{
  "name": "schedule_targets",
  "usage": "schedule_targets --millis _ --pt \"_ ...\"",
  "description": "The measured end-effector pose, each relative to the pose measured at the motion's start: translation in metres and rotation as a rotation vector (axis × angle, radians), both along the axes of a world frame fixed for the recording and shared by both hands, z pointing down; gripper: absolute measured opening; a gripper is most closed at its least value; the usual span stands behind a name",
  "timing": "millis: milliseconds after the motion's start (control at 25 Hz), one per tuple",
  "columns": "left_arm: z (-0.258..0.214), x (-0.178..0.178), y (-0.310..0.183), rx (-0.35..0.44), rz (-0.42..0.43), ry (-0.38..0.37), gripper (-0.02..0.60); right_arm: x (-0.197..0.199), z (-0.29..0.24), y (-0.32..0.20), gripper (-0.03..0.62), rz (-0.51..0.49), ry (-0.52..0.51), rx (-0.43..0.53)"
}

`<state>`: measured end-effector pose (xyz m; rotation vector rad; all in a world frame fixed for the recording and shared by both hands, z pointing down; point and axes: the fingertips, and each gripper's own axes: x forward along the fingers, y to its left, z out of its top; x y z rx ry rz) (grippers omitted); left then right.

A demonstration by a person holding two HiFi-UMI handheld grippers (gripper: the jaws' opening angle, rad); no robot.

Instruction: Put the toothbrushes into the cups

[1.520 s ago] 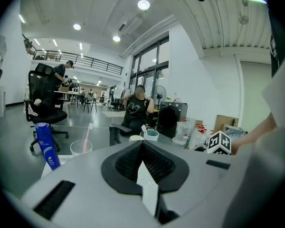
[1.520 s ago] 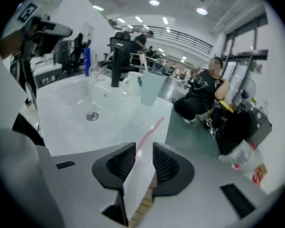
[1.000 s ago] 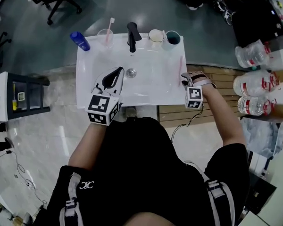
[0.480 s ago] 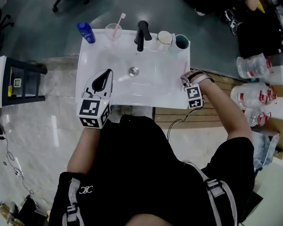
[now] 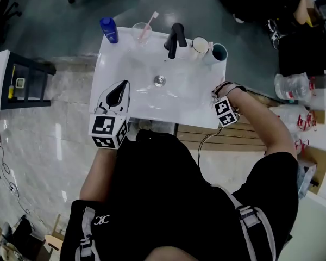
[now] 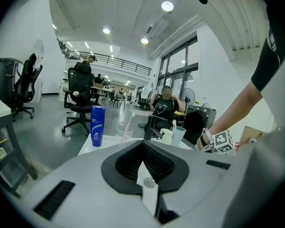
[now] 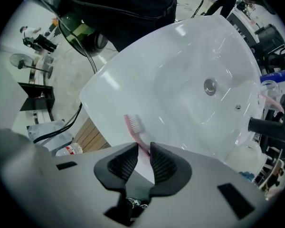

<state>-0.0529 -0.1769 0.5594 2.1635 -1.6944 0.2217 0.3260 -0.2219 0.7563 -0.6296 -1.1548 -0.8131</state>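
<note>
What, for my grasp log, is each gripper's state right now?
Left gripper: closed, empty.
Right gripper: jaws have just been closing, now pinching the pink toothbrush by its handle.

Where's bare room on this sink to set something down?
Bare: the basin around the drain, and the left rim between blue bottle and left gripper. Crowded: the back ledge, bottle past faucet to teal cup.

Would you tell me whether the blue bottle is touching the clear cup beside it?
Apart. The head view shows a strip of white sink between the blue bottle and the clear cup.
</note>
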Motion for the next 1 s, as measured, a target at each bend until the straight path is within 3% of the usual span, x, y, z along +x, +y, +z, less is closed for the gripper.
schedule_targets --millis 200,400,680,800,1000 --pt "-0.004 -0.004 0.002 0.011 -0.004 0.005 0.012 -0.008 -0.002 0.001 0.041 0.037 -0.06 0.018" --pt "-0.012 0.001 -0.002 0.029 0.019 0.0 0.012 -0.025 -0.011 0.004 0.041 0.221 -0.206 0.027" --pt "-0.03 0.014 -0.013 0.068 0.066 -0.005 0.012 -0.079 -0.072 -0.032 0.041 0.816 -0.683 -0.001" --pt "-0.04 0.021 -0.015 0.089 0.085 -0.011 0.012 -0.097 -0.104 -0.043 0.041 0.955 -0.862 -0.033" --pt "-0.051 0.03 -0.017 0.112 0.112 -0.03 0.012 -0.116 -0.176 -0.066 0.041 1.107 -1.185 -0.045"
